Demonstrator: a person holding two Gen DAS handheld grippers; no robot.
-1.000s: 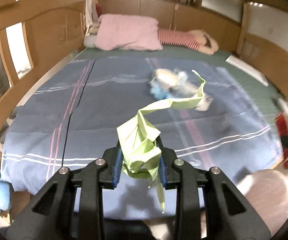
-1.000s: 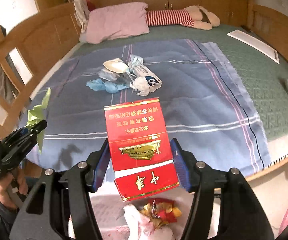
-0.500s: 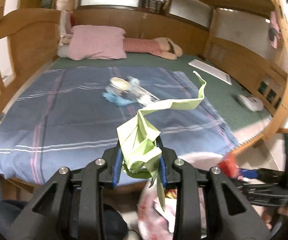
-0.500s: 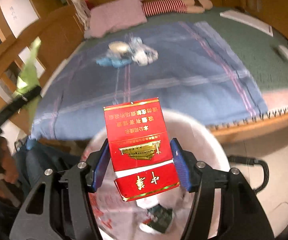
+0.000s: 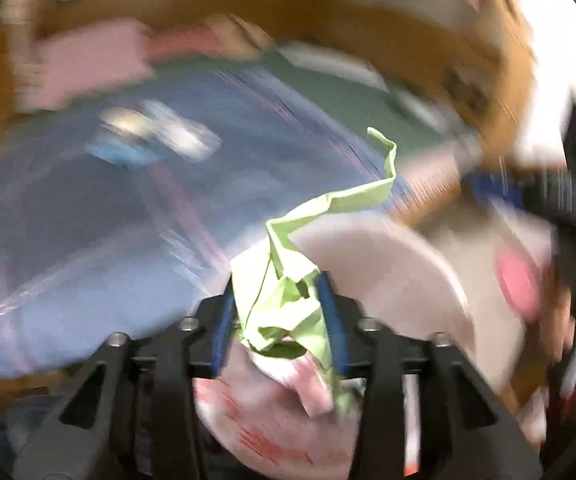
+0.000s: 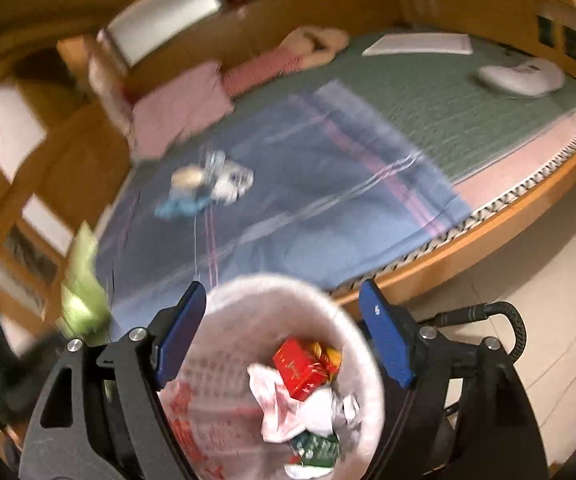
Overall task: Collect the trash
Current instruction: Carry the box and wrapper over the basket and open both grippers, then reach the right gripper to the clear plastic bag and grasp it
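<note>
Hovering over the bin (image 5: 420,264), the left gripper (image 5: 278,312) has just been widening its jaws, though the crumpled green paper (image 5: 288,300) sits between the pads, not yet fallen. The right gripper (image 6: 284,340) has just spread wide and is empty; its glossy red box (image 6: 298,366) now lies in the round, white-lined bin among wrappers. More crumpled blue-and-white scraps (image 6: 204,188) remain mid-blanket on the bed (image 6: 528,208).

Bed (image 6: 428,128) w/ blanket (image 6: 308,200), trash pile (image 6: 204,188)
</note>
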